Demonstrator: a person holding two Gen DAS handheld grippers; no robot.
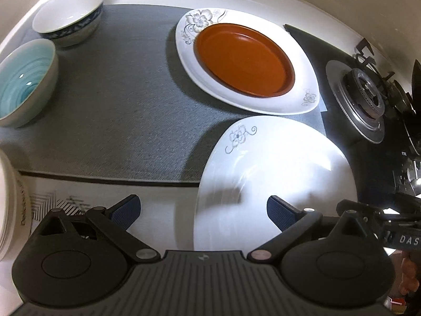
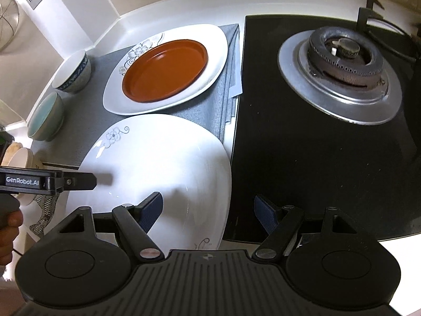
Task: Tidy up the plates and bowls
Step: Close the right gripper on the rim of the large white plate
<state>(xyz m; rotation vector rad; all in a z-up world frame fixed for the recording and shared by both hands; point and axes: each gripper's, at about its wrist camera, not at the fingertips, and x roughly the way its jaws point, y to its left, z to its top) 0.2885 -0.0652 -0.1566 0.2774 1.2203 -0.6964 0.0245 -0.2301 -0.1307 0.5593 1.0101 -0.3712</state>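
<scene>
White plate [image 2: 158, 163] between both open tools, unheld.

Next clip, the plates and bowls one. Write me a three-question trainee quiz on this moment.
1. True or false: the orange dish sits inside a white flowered plate.
2. How many bowls stand on the grey mat?
3. Over which object do both grippers hang: A) the stove burner, B) the near white plate, C) the teal bowl?

Key: 1 true; 2 two, the teal bowl and the blue-patterned bowl; 3 B, with left gripper and right gripper open.
</scene>
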